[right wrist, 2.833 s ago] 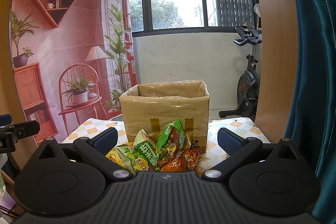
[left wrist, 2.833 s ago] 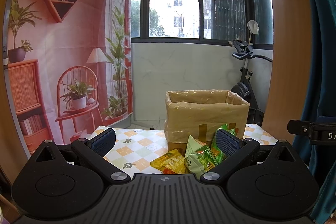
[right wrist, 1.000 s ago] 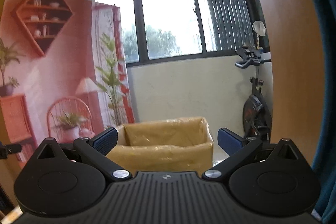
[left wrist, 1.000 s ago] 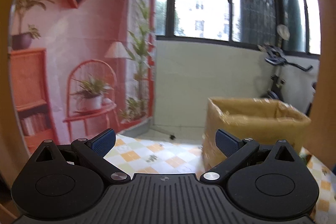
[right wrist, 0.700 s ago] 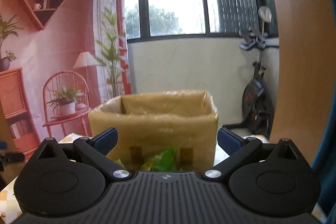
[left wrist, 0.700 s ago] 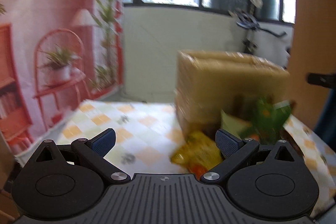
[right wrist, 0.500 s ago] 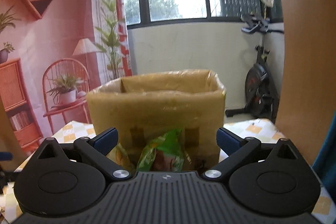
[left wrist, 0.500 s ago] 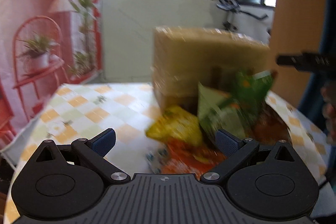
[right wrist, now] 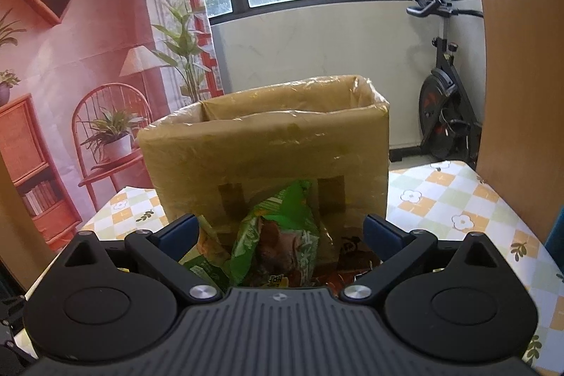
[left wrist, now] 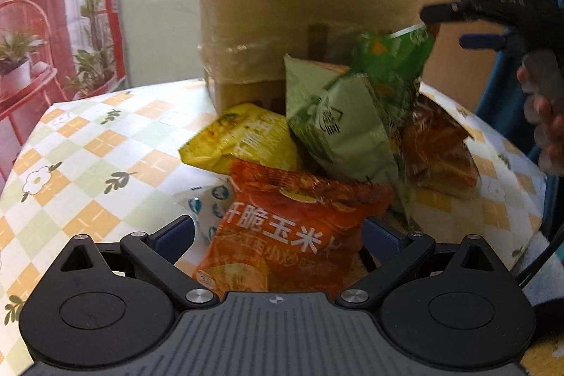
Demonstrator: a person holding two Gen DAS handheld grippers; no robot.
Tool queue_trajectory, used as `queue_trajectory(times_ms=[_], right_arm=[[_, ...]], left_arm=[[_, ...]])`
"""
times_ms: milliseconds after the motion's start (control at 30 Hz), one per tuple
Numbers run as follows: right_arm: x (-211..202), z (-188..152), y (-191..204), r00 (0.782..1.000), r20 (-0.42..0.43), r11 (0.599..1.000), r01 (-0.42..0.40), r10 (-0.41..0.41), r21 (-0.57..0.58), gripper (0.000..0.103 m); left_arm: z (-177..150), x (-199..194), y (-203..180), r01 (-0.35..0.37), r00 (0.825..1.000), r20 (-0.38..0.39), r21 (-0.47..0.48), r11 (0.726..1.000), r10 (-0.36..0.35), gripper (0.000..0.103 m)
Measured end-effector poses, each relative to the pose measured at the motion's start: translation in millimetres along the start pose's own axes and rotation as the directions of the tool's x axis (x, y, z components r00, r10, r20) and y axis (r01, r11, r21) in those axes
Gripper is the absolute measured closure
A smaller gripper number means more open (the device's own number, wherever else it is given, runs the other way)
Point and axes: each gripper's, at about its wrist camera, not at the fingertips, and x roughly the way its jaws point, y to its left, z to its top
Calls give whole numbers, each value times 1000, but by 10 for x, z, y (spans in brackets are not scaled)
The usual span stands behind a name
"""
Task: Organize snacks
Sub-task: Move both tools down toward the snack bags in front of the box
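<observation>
The left gripper is straddling the orange snack bag with its jaws spread wide, one pad on each side and neither pad pressing the film, so this is judged to be the approach for the first pick. That bag is lying nearest the front of the snack pile, which is leaning against the cardboard box on the table; taking the front bag is least likely to disturb the others. The right gripper is hovering behind the tall green bag, jaws equally wide and holding nothing, facing the box's open top, the probable destination. No snack is visible inside the box.
</observation>
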Motion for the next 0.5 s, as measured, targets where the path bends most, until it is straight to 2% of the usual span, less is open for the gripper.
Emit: queue_trajectory(times_ms=[233,333,500], right_arm=[[81,16,6,1000,-20,1000,-14,14,0,4],[138,15,12,999,-36,1000,-24,24,2,5],[253,5,11,997,-68,999,-36,37,11,6]], left_arm=[[-54,212,-20,-2,997,-77,-4,1000,1,6],[-42,251,32,1,997,-81,-31,1000,-3,6],[-19,301,100,17,997,-77,-78,997,-23,14]])
